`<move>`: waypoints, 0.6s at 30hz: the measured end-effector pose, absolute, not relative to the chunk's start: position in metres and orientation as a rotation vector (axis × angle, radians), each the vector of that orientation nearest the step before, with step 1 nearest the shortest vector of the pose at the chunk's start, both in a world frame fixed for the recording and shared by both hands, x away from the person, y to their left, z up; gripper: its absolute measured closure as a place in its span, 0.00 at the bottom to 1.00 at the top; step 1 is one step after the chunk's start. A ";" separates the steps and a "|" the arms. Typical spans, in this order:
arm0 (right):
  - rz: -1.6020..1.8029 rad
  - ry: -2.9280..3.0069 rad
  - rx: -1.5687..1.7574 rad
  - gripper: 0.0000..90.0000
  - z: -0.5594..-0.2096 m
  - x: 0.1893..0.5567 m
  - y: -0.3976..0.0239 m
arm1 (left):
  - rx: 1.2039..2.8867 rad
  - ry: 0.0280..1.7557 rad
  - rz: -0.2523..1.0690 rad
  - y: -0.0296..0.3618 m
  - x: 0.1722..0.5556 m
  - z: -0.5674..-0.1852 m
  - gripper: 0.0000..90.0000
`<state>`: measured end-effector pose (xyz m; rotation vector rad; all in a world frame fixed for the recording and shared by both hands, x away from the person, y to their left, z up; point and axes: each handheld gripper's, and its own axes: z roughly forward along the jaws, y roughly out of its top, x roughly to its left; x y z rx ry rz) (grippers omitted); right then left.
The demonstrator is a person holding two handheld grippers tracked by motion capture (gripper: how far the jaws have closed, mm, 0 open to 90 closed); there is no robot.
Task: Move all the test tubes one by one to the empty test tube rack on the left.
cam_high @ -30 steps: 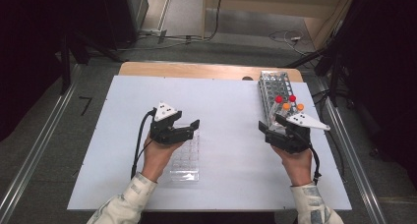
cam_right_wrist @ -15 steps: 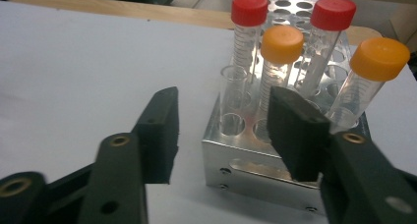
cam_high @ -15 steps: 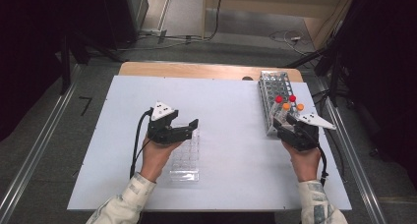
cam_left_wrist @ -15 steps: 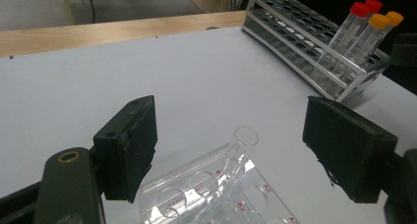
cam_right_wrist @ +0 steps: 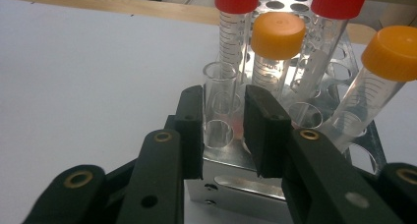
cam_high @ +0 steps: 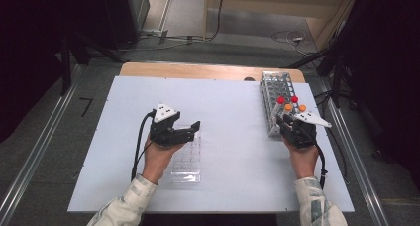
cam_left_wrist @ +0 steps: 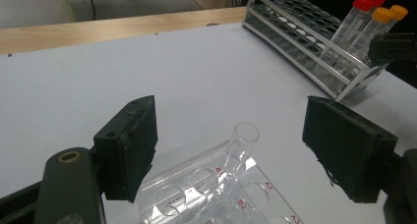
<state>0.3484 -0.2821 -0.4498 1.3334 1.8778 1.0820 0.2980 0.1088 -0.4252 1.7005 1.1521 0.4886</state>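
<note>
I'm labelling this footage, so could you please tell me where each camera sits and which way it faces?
High view: above the person's side, looking forward and down on the table; forearms, both hands, left tongs, right tongs.
Left gripper view: on the left tongs, facing the clear plate.
Right gripper view: on the right tongs, pads against an open tube.
All share the metal rack.

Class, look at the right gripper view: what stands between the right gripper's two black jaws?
An uncapped clear glass tube, standing upright in the metal tube rack. The right gripper has just been closing on it, its pads at the glass.
</note>
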 end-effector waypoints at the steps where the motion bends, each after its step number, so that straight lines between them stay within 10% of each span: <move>1: 1.084 1.878 1.331 0.76 -0.450 0.349 -0.282 | 1.701 1.152 0.488 0.109 0.298 -0.425 0.24; 18: 1.089 1.863 1.302 0.81 -0.449 0.350 -0.277 | 1.697 1.151 0.489 0.109 0.298 -0.425 0.25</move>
